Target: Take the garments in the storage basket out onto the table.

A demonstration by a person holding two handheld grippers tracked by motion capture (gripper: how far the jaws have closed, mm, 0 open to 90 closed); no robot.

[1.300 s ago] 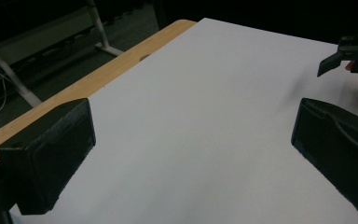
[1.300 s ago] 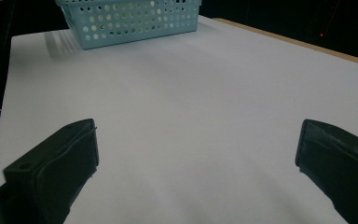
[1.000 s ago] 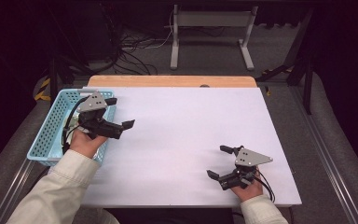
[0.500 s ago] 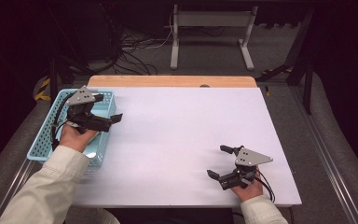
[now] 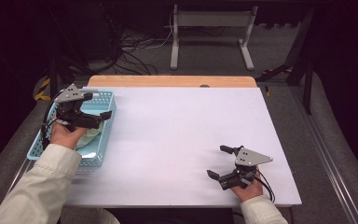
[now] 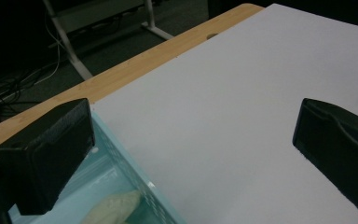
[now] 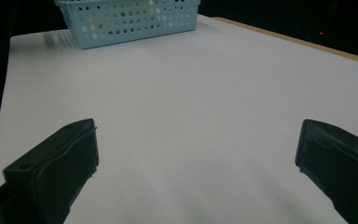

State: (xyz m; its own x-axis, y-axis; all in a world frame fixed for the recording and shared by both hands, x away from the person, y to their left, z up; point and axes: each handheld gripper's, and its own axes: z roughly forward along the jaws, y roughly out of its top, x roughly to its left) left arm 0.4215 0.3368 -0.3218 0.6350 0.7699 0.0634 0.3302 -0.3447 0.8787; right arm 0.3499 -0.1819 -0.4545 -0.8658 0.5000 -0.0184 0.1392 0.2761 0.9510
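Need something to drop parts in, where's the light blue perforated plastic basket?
In the high view, the light blue perforated plastic basket sits at the table's left edge, under the left tongs.

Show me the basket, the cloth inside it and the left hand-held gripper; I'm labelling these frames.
blue plastic basket [image 5: 103, 99]: high view, far right corner of its rim.
pale cloth [image 5: 89, 137]: high view, bare fold in the basket.
left hand-held gripper [image 5: 103, 107]: high view, midway between its open jaws.

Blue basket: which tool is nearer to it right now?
Left. The left tool hangs open over the blue basket; the right tool sits open far across the white table, near its front edge.
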